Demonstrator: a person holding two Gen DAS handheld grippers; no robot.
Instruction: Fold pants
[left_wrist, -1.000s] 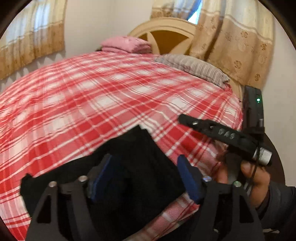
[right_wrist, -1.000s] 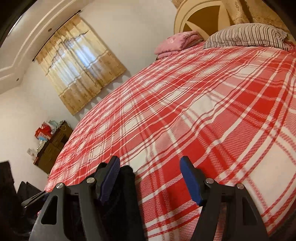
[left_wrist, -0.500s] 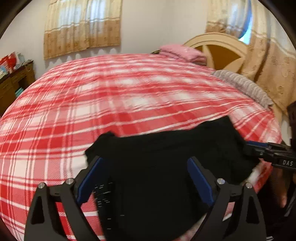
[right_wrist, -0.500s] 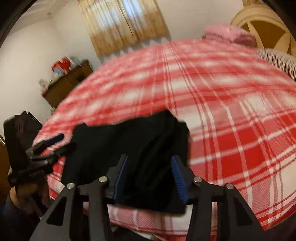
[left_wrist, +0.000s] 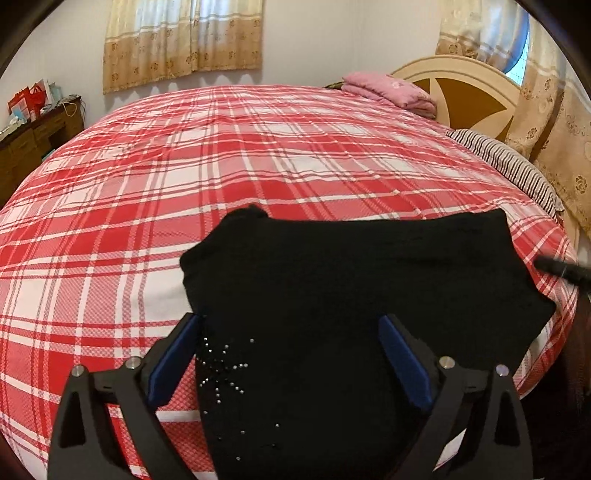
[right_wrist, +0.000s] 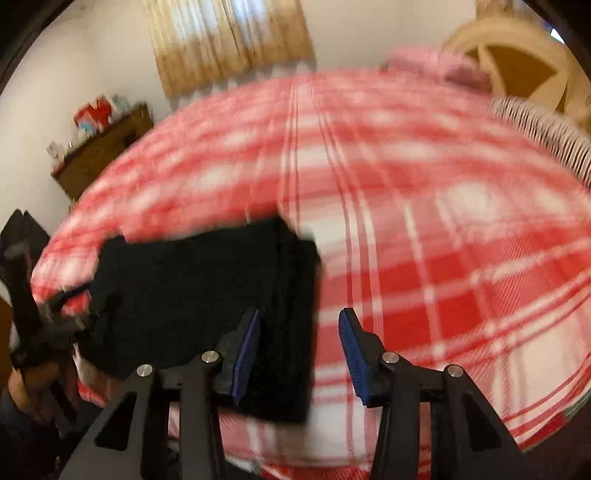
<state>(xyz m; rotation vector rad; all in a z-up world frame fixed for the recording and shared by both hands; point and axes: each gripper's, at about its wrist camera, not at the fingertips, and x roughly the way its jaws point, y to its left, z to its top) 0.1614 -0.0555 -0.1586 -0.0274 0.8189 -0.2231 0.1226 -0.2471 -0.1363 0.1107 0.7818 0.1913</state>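
Note:
Black pants (left_wrist: 351, 280) lie folded near the front edge of the red plaid bed (left_wrist: 221, 166), with a rhinestone star (left_wrist: 218, 369) on the near part. My left gripper (left_wrist: 289, 321) hovers over that near part; its jaws are opening wide and the pads do not press the cloth. In the blurred right wrist view, my right gripper (right_wrist: 300, 314) stands half open over the right end of the pants (right_wrist: 207, 295), whose edge reaches between the pads without being pinched. The right gripper's tip (left_wrist: 561, 269) shows at the right of the left wrist view.
A folded pink blanket (left_wrist: 391, 92) and a striped pillow (left_wrist: 509, 166) lie at the far right by the cream headboard (left_wrist: 472, 96). A wooden dresser (left_wrist: 29, 140) stands left of the bed. A hand (right_wrist: 22, 384) holds the left gripper at the bed's edge.
The left gripper's jaws spread wider and it swung left and down over the pants. The right gripper's jaws narrowed and it rolled round to face the pants' right end.

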